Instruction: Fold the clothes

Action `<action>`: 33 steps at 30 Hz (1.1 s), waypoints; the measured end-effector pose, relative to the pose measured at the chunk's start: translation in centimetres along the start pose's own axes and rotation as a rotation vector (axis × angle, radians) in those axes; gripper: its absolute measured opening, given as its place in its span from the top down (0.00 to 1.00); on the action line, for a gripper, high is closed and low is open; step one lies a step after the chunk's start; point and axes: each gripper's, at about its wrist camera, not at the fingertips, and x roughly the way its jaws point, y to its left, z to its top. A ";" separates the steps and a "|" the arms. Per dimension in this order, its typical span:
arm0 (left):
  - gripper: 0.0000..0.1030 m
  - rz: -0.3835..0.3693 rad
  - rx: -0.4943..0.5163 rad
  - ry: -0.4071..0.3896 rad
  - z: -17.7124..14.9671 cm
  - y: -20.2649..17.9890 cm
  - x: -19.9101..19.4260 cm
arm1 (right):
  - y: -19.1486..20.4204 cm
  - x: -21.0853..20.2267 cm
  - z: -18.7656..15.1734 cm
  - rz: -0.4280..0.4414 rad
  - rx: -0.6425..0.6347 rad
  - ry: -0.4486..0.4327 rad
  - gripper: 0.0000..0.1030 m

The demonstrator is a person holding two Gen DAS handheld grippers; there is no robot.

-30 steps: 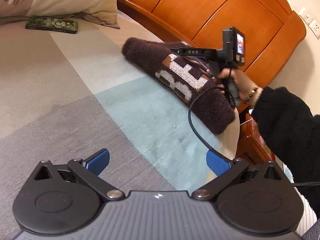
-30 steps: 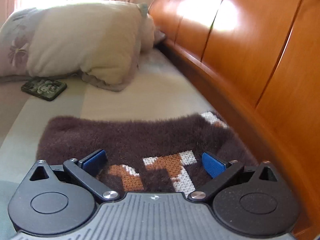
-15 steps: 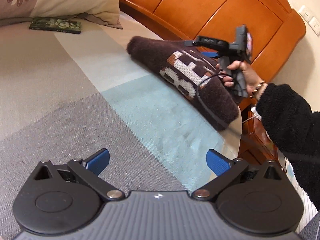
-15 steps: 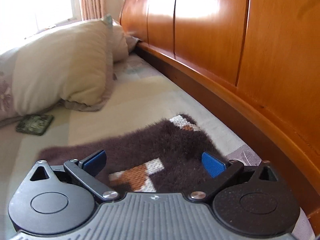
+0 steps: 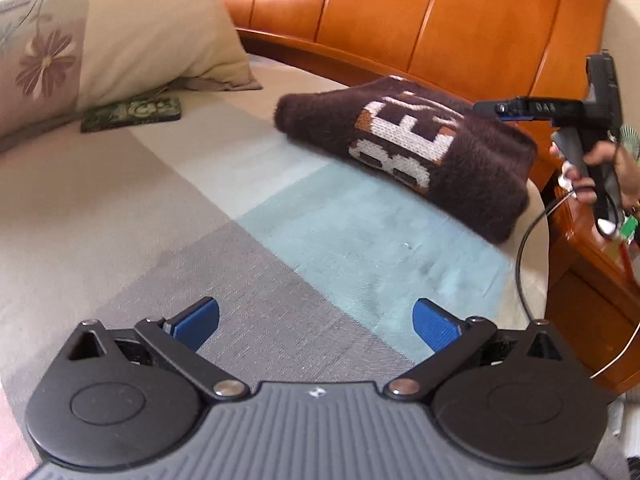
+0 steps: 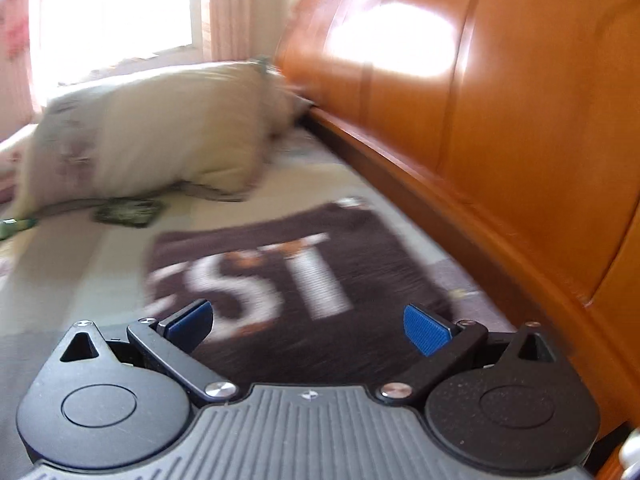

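Note:
A folded dark brown fuzzy sweater (image 5: 420, 152) with white and orange letters lies on the bed near the headboard, at the bed's right edge. It fills the middle of the blurred right wrist view, sweater (image 6: 280, 276). My left gripper (image 5: 316, 322) stands open over the grey and blue bedsheet, well short of the sweater, with nothing between its fingers. My right gripper (image 6: 308, 322) is open above the sweater's near edge, holding nothing. In the left wrist view a hand holds the right gripper (image 5: 504, 110) lifted beside the sweater's right end.
An orange wooden headboard (image 5: 400, 20) runs behind the sweater. A floral pillow (image 5: 100, 40) and a dark green flat case (image 5: 132, 112) lie at the back left. A wooden nightstand (image 5: 592, 272) stands off the bed's right edge. A black cable (image 5: 524, 248) hangs there.
The right gripper has lifted and pulled back off the sweater toward the bed's right edge. The left gripper's view has swung right and nearer; both stay open.

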 end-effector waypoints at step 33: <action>0.01 0.135 0.143 -0.075 0.9 -2.0 0.2 | -3.9 0.7 -2.4 -0.170 0.252 -0.101 0.00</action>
